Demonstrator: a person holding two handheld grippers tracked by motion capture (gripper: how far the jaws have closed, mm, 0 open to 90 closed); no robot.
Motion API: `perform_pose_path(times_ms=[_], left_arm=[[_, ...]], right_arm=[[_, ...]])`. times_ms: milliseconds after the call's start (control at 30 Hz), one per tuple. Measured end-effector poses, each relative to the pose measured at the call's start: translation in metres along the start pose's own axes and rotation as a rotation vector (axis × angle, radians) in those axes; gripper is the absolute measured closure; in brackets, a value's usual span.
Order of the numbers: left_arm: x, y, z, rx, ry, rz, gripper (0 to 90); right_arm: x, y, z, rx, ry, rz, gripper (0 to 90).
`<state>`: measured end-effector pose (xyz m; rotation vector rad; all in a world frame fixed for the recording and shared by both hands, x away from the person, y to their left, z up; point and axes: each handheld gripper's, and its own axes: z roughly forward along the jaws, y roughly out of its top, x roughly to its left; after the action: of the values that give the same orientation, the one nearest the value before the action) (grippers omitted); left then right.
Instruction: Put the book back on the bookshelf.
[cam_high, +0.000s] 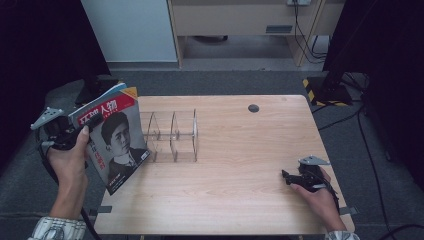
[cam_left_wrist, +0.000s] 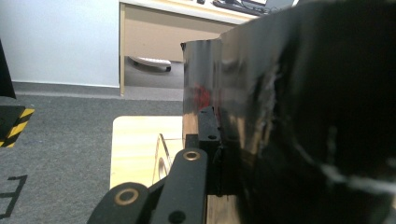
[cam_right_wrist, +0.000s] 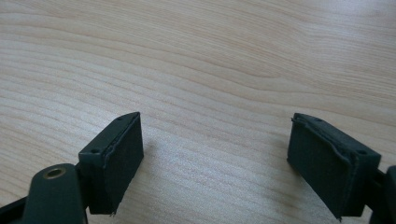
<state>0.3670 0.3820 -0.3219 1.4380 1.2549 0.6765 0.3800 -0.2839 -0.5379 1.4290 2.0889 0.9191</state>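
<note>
The magazine (cam_high: 116, 142) hangs tilted over the table's (cam_high: 235, 190) left edge, just beside the clear divider rack (cam_high: 172, 136), its lower corner over the wood. The left gripper (cam_high: 82, 134) pinches it at the left edge, jaws clamped on the cover. Far right, the right gripper (cam_high: 286, 175) rests on the tabletop, jaws spread wide, nothing between them.

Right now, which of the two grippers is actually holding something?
The left gripper: its jaws are shut on the magazine, held tilted beside the clear rack. The right gripper rests open on the table, holding nothing.
</note>
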Motion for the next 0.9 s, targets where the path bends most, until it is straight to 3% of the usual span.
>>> perform_pose_path(times_ms=[533,900], left_arm=[[0.003,-0.001,0.011,-0.035,0.012,-0.018,86.3],[0.000,-0.003,0.020,-0.029,0.007,0.005,86.3]], right_arm=[[0.001,0.000,0.000,0.000,0.006,-0.007,18.6],[0.001,0.000,0.000,-0.001,0.008,-0.011,18.6]])
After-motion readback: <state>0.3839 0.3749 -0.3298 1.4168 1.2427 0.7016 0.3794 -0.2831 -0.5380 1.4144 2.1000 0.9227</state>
